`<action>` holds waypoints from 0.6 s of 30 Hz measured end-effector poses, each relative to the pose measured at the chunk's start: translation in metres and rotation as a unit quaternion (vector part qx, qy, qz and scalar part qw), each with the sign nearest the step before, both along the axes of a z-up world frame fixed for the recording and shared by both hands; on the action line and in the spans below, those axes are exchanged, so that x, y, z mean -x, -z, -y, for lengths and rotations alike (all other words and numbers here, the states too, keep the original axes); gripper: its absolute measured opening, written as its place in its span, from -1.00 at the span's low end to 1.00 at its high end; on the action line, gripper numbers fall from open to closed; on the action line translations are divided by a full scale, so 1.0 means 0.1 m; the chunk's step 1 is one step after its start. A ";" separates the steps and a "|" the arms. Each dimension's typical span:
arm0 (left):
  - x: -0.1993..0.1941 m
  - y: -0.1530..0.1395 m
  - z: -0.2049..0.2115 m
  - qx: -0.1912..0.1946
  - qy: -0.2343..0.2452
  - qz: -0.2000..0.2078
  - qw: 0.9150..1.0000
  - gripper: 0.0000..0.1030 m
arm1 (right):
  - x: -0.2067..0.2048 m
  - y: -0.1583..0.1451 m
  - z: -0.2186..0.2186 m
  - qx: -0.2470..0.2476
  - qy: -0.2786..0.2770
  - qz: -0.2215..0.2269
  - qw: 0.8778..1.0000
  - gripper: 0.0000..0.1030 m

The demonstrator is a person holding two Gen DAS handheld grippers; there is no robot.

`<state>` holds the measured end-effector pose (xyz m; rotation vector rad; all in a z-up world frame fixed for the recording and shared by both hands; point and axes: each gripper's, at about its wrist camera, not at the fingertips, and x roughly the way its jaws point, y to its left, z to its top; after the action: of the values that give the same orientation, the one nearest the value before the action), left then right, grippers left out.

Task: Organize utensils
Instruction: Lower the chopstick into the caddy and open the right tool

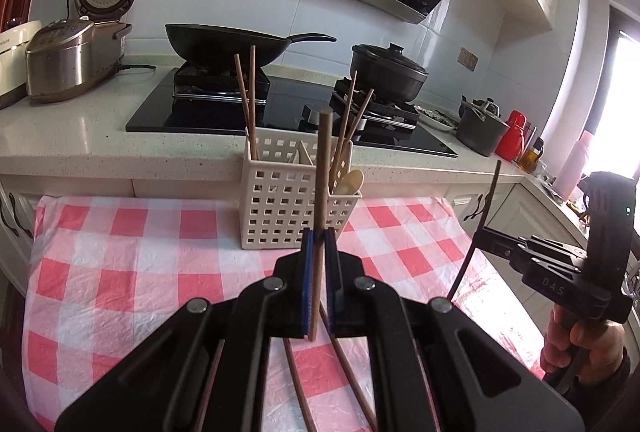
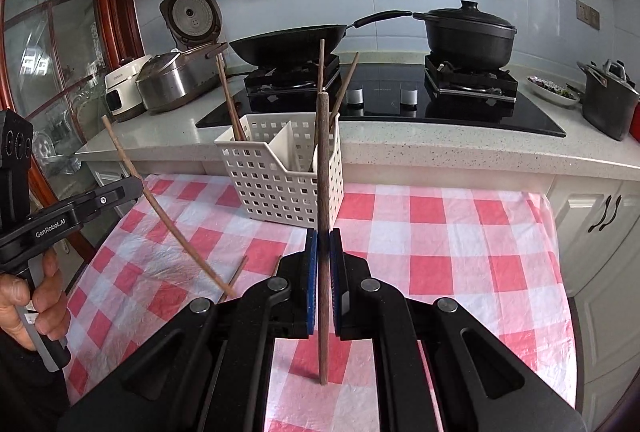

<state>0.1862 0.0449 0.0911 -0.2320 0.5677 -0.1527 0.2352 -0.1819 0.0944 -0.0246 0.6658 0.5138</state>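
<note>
Chopsticks [image 1: 245,94] in basket [image 1: 280,208] on tablecloth [image 1: 120,272]

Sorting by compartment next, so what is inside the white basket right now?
The white basket holds chopsticks in its left compartment, more chopsticks and a wooden spoon in its right. Their lower ends are hidden by its walls.

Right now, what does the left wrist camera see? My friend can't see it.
The left gripper has its jaws shut on an upright wooden chopstick, in front of a white utensil basket on a red-checked tablecloth. More chopsticks stand in the basket.

"GenRobot.AI" on left tongs [image 2: 132,188], perhaps "DAS" on right tongs [image 1: 486,230]
</note>
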 end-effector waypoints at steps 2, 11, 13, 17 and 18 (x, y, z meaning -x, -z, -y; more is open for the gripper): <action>-0.02 -0.03 -0.01 -0.001 0.000 0.002 1.000 -0.89 | -0.02 -0.04 -0.02 0.002 -0.003 0.003 1.000 -0.87; -0.13 -0.30 -0.06 -0.021 0.003 0.013 1.000 -0.89 | -0.18 -0.29 -0.09 0.002 -0.016 0.016 1.000 -0.87; -0.17 -0.39 -0.06 -0.028 0.005 0.017 0.999 -0.89 | -0.24 -0.40 -0.13 0.001 -0.023 0.021 1.000 -0.87; -0.25 -0.61 -0.08 -0.040 0.009 0.025 0.999 -0.89 | -0.35 -0.63 -0.22 -0.002 -0.041 0.028 0.999 -0.87; -0.28 -0.69 -0.09 -0.044 0.009 0.031 0.998 -0.89 | -0.38 -0.71 -0.24 -0.002 -0.046 0.032 0.998 -0.87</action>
<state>0.2142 0.0536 0.1602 -0.1351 0.5130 -0.1521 0.2736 -0.1576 0.1655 -0.0675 0.6027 0.5998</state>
